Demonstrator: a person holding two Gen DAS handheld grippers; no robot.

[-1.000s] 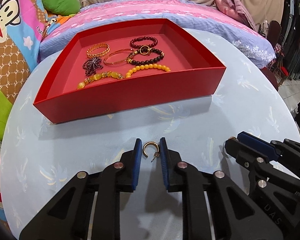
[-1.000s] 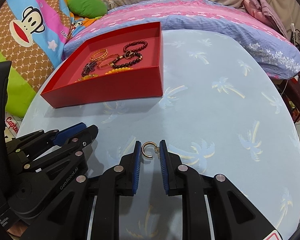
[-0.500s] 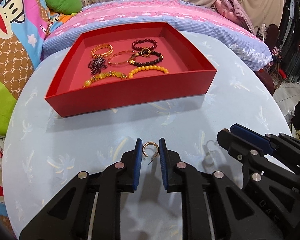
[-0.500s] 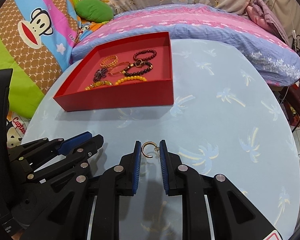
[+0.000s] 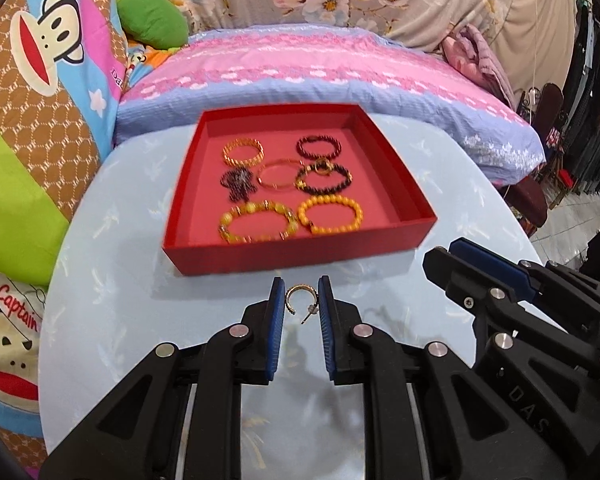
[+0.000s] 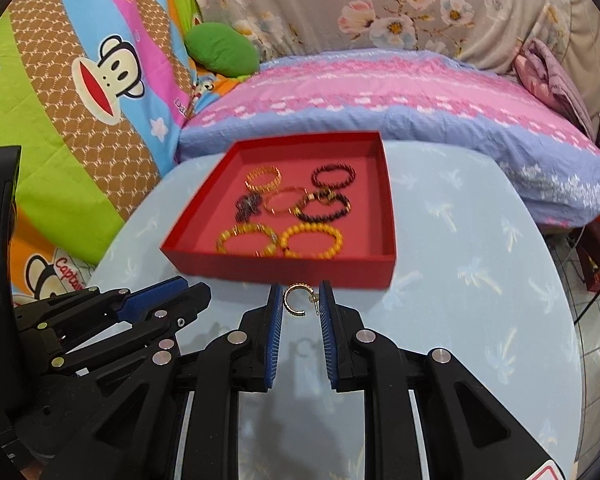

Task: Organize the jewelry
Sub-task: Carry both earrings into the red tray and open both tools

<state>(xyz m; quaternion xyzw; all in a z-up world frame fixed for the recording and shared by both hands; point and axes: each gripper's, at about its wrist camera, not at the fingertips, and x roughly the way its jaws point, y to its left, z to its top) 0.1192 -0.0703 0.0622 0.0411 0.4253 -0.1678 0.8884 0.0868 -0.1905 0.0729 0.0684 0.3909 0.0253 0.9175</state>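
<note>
Left tongs (image 5: 299, 304) clamped on a small gold hoop earring (image 5: 296, 300), pinched between the blue pads, hoop opening facing down, post sticking out toward lower right. Right tongs (image 6: 299, 303) clamped on a second gold hoop earring (image 6: 296, 299), same pinch, the gap in the hoop facing right with the post against the right pad. Both earrings sit at lower centre of their own wrist views, clear of the worktop (image 5: 120, 280), which is covered in a light blue cloth with a palm print. In the left view the right tongs show as a black frame with a blue pad at right of frame; in the right view the left tongs show at lower left. Red tray (image 5: 384, 152) sits on the worktop at centre frame, just above the tong tips in both views, near edge facing the camera. Inside the tray, left half only: gold chain bracelet (image 5: 243, 151) top left, dark red bead bracelet (image 5: 319, 147) top right, dark beaded cluster (image 5: 238, 184) mid left, thin gold bangle (image 5: 278, 175) mid centre, black bead bracelet with a gold clasp (image 5: 323, 178) mid right, yellow stone bracelet (image 5: 258, 222) bottom left, orange bead bracelet (image 5: 329, 214) bottom right. Some of them touch or overlap in the middle row; motion blur hides detail. Right part of the tray floor is bare. Behind the worktop: bed with pink and blue bedding (image 5: 300, 68), green cushion (image 5: 152, 20) upper left, monkey-print cover at left edge.
</note>
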